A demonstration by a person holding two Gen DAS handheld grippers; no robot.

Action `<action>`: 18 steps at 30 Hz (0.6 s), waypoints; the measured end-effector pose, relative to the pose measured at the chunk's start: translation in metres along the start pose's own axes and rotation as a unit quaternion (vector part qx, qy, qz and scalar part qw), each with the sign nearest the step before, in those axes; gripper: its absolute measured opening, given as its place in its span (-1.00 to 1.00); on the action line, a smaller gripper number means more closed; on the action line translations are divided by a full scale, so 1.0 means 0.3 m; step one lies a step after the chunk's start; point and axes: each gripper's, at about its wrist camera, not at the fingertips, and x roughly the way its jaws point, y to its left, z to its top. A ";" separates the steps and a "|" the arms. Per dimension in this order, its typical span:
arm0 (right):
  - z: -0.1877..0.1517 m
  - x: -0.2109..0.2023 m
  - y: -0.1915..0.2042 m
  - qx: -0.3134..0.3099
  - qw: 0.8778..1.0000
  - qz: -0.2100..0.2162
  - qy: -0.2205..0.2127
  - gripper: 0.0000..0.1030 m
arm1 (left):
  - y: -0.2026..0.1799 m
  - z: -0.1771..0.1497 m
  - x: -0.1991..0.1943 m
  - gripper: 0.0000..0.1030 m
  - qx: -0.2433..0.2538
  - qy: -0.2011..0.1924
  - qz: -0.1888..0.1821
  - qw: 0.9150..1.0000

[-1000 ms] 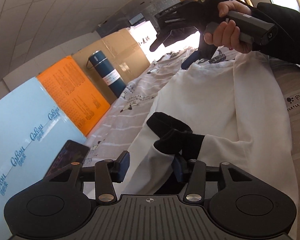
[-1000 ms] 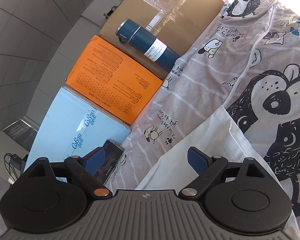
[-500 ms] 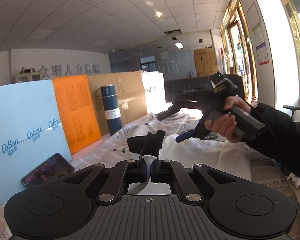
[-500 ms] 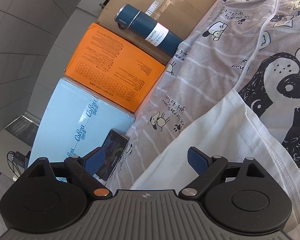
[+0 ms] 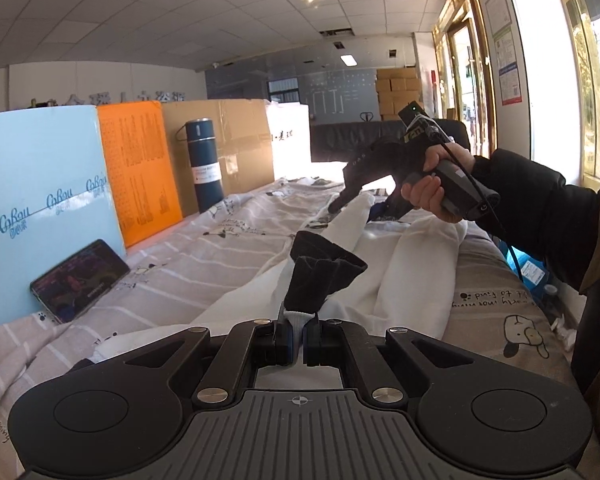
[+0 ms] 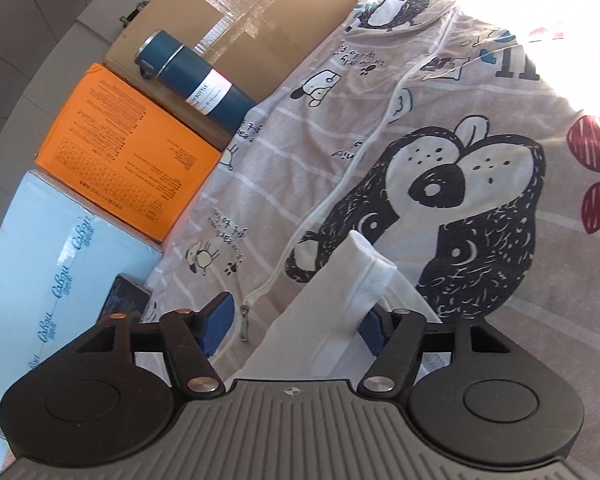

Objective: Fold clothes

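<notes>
1. Since a second ago the left tool (image 5: 298, 338) has closed on the black cuff (image 5: 322, 276) of the white garment (image 5: 410, 268) and lifted it off the cloth.
2. Its two fingers are pinched tight on the pale band at the base of the cuff, which stands up in front of them.
3. The right tool (image 6: 296, 320) has dropped from above the garment to its far end, where a folded white edge (image 6: 340, 292) now rises between its blue pads (image 6: 216, 320).
4. That tool's jaws stand wide apart, the white edge touching only the right-hand pad.
5. A hand (image 5: 432, 192) in a dark sleeve (image 5: 536, 204) holds the right tool's grip.
6. The garment lies stretched along the cartoon-dog sheet (image 6: 300, 168) covering the surface.
7. Behind stand a blue flask (image 5: 204, 164), an orange box (image 5: 140, 168), a light-blue box (image 5: 40, 204) and a phone (image 5: 80, 280) leaning on it.
</notes>
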 end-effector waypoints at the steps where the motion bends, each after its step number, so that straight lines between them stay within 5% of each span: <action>1: -0.005 -0.004 -0.003 -0.007 1.000 -0.013 -0.007 -0.39 | 0.002 -0.001 -0.001 -0.94 0.000 0.000 0.002 1.000; 3: -0.017 -0.026 -0.013 -0.021 0.999 -0.032 -0.030 -0.69 | 0.004 -0.008 -0.005 -0.94 -0.001 0.002 0.008 1.000; 7: -0.026 -0.065 -0.034 -0.050 0.993 -0.081 -0.074 -0.62 | -0.007 -0.027 0.018 -0.86 0.015 0.044 0.000 0.999; 11: -0.031 -0.101 -0.056 -0.078 0.981 -0.132 -0.116 -0.56 | -0.013 -0.032 0.015 -0.41 0.029 0.065 -0.013 0.997; 14: -0.046 -0.148 -0.052 -0.090 0.977 -0.121 -0.149 -0.12 | 0.030 -0.002 -0.049 0.61 -0.014 0.014 -0.043 0.999; 15: -0.053 -0.165 -0.040 -0.099 0.975 -0.114 -0.162 0.05 | 0.049 0.009 -0.068 0.75 -0.037 -0.004 -0.050 0.998; 18: -0.073 -0.196 0.002 -0.130 0.970 -0.086 -0.184 0.31 | 0.109 0.027 -0.060 0.75 -0.081 -0.006 -0.022 0.996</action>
